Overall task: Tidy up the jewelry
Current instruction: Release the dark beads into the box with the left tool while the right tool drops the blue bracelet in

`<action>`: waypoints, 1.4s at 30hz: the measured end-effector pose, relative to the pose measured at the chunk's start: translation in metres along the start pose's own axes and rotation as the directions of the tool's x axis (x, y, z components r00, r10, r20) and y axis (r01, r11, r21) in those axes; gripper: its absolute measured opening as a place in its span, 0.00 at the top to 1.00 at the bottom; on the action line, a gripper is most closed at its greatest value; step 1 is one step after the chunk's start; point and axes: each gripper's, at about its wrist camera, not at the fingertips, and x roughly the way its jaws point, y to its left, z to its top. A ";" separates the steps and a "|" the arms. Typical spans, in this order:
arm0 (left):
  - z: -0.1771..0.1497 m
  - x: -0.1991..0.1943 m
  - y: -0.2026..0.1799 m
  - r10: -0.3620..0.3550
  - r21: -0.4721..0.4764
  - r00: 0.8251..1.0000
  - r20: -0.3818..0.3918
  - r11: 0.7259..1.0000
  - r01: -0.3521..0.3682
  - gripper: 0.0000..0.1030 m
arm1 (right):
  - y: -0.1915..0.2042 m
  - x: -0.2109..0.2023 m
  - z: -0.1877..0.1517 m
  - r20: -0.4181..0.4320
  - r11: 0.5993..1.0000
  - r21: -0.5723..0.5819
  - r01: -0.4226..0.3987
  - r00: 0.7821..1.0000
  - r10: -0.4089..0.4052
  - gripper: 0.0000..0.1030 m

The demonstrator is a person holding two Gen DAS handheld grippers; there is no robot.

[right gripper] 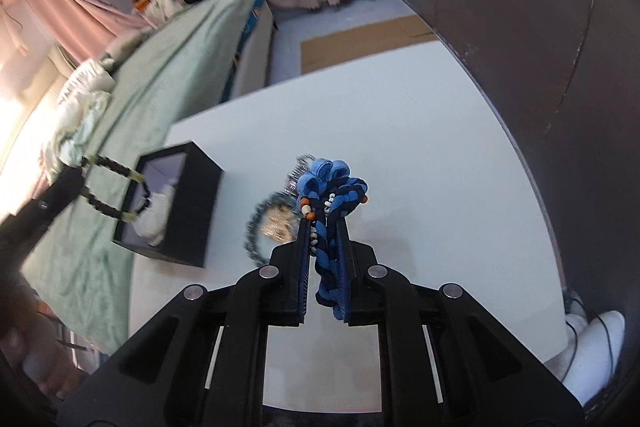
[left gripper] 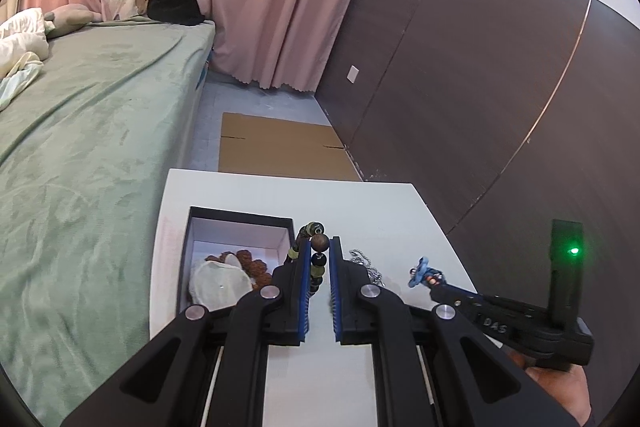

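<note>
Risk, left load: my left tongs (left gripper: pixel 320 259) pinch only a few beads of the bead bracelet (left gripper: pixel 316 255); the rest hangs in a loop. I judge the loop could catch the rim of the black box (left gripper: pixel 240 217) or slip out of the pinch.
Risk, right load: my right tongs (right gripper: pixel 324 227) are clamped on the blue braided bracelet (right gripper: pixel 332 195), whose tail dangles low between the arms; it may drag the silver chain (right gripper: pixel 254 227) that lies on the counter (right gripper: pixel 440 147) right under it.
Left tongs: nearly shut, beads between the pads.
Right tongs: closed as far as the braid allows.
Bead bracelet: in the air at the box's right wall, not inside.
Braided bracelet: lifted above the counter, right of the box, well apart from it.
Box contents: a pale pouch (left gripper: pixel 218 281) and brown beads (left gripper: pixel 252 261) already inside.
</note>
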 end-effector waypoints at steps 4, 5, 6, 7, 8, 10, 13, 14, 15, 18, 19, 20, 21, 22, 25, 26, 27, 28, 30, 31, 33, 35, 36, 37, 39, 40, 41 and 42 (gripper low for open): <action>0.002 -0.001 0.007 0.008 -0.009 1.000 0.004 1.000 -0.008 0.93 | 0.006 -0.001 0.000 0.008 1.000 0.000 -0.016 1.000 0.016 0.87; 0.002 -0.001 0.008 0.011 -0.010 1.000 0.004 1.000 -0.011 0.93 | 0.007 0.000 0.001 0.008 1.000 0.000 -0.021 1.000 0.021 0.87; 0.003 0.000 0.010 0.015 -0.011 1.000 0.004 1.000 -0.015 0.93 | 0.009 0.000 0.001 0.008 1.000 -0.001 -0.024 1.000 0.024 0.87; 0.004 0.001 0.013 0.019 -0.015 1.000 0.003 1.000 -0.019 0.93 | 0.010 0.000 0.001 0.008 1.000 -0.003 -0.028 1.000 0.028 0.87; 0.005 0.002 0.015 0.020 -0.020 1.000 -0.002 1.000 -0.020 0.93 | 0.012 0.001 0.003 0.008 0.999 -0.005 -0.033 0.999 0.033 0.87; 0.006 0.010 0.021 0.022 -0.032 0.999 -0.034 0.999 -0.023 0.93 | 0.014 0.003 0.002 0.008 0.999 -0.009 -0.040 0.999 0.040 0.87; 0.002 0.029 0.035 0.028 -0.078 0.993 -0.116 0.996 -0.037 0.90 | 0.020 0.007 0.005 0.005 0.998 -0.015 -0.053 0.999 0.053 0.87; 0.002 0.033 0.039 0.049 -0.095 0.990 -0.129 0.994 -0.062 0.88 | 0.021 0.008 0.005 0.005 0.998 -0.016 -0.056 0.998 0.056 0.87; 0.002 0.034 0.045 0.077 -0.107 0.988 -0.130 0.990 -0.092 0.82 | 0.025 0.010 0.007 0.005 0.998 -0.018 -0.062 0.998 0.062 0.87; 0.007 0.031 0.054 0.098 -0.132 0.990 -0.106 0.985 -0.111 0.66 | 0.032 0.012 0.010 0.008 0.996 -0.020 -0.087 0.996 0.087 0.87; 0.008 0.029 0.057 0.097 -0.141 0.990 -0.098 0.984 -0.110 0.65 | 0.035 0.012 0.011 0.010 0.995 -0.022 -0.097 0.995 0.098 0.87; 0.009 0.027 0.060 0.098 -0.147 0.991 -0.096 0.983 -0.111 0.64 | 0.039 0.012 0.012 0.015 0.993 -0.025 -0.111 0.994 0.111 0.87; 0.009 0.026 0.062 0.100 -0.153 0.990 -0.095 0.982 -0.114 0.62 | 0.042 0.012 0.013 0.019 0.992 -0.027 -0.122 0.992 0.122 0.87; 0.010 0.025 0.064 0.100 -0.157 0.990 -0.095 0.981 -0.114 0.59 | 0.045 0.012 0.013 0.022 0.991 -0.028 -0.134 0.991 0.135 0.87; 0.012 0.021 0.068 0.103 -0.160 0.991 -0.086 0.980 -0.115 0.53 | 0.055 0.009 0.013 0.038 0.982 -0.030 -0.188 0.981 0.189 0.87; 0.013 0.019 0.068 0.104 -0.159 0.991 -0.081 0.980 -0.116 0.51 | 0.059 0.008 0.013 0.044 0.977 -0.034 -0.210 0.976 0.211 0.87; 0.014 0.017 0.070 0.107 -0.158 0.991 -0.075 0.980 -0.117 0.45 | 0.063 0.008 0.013 0.048 0.974 -0.036 -0.224 0.973 0.225 0.87; 0.014 0.013 0.072 0.112 -0.160 0.992 -0.064 0.980 -0.121 0.37 | 0.067 0.008 0.013 0.049 0.970 -0.040 -0.241 0.969 0.243 0.87; 0.015 0.008 0.076 0.119 -0.165 0.992 -0.050 0.978 -0.125 0.27 | 0.077 0.011 0.012 0.043 0.959 -0.044 -0.280 0.958 0.282 0.87; 0.015 0.005 0.078 0.117 -0.169 0.992 -0.042 0.978 -0.123 0.25 | 0.081 0.012 0.011 0.039 0.955 -0.044 -0.295 0.954 0.296 0.87; 0.016 0.001 0.082 0.115 -0.175 0.993 -0.040 0.977 -0.120 0.23 | 0.090 0.017 0.010 0.029 0.944 -0.050 -0.325 0.945 0.327 0.87; 0.016 -0.002 0.084 0.115 -0.178 0.993 -0.034 0.977 -0.120 0.20 | 0.098 0.018 0.010 0.026 0.937 -0.061 -0.343 0.938 0.345 0.87; 0.016 -0.003 0.085 0.116 -0.179 0.993 -0.030 0.977 -0.119 0.18 | 0.104 0.020 0.010 0.023 0.933 -0.067 -0.354 0.934 0.356 0.87; 0.017 -0.005 0.086 0.115 -0.181 0.993 -0.027 0.976 -0.118 0.16 | 0.108 0.022 0.010 0.021 0.929 -0.072 -0.363 0.931 0.366 0.87; 0.017 -0.008 0.088 0.115 -0.184 0.993 -0.020 0.976 -0.117 0.14 | 0.117 0.026 0.010 0.016 0.921 -0.079 -0.381 0.924 0.383 0.87; 0.018 -0.010 0.090 0.116 -0.186 0.993 -0.016 0.975 -0.117 0.12 | 0.120 0.028 0.010 0.014 0.918 -0.082 -0.389 0.920 0.391 0.87; 0.018 -0.012 0.091 0.117 -0.189 0.993 -0.013 0.975 -0.118 0.11 | 0.124 0.030 0.010 0.009 0.912 -0.086 -0.401 0.915 0.403 0.86; 0.018 -0.014 0.093 0.118 -0.192 0.993 -0.010 0.974 -0.117 0.09 | 0.130 0.033 0.011 -0.009 0.904 -0.095 -0.418 0.908 0.419 0.85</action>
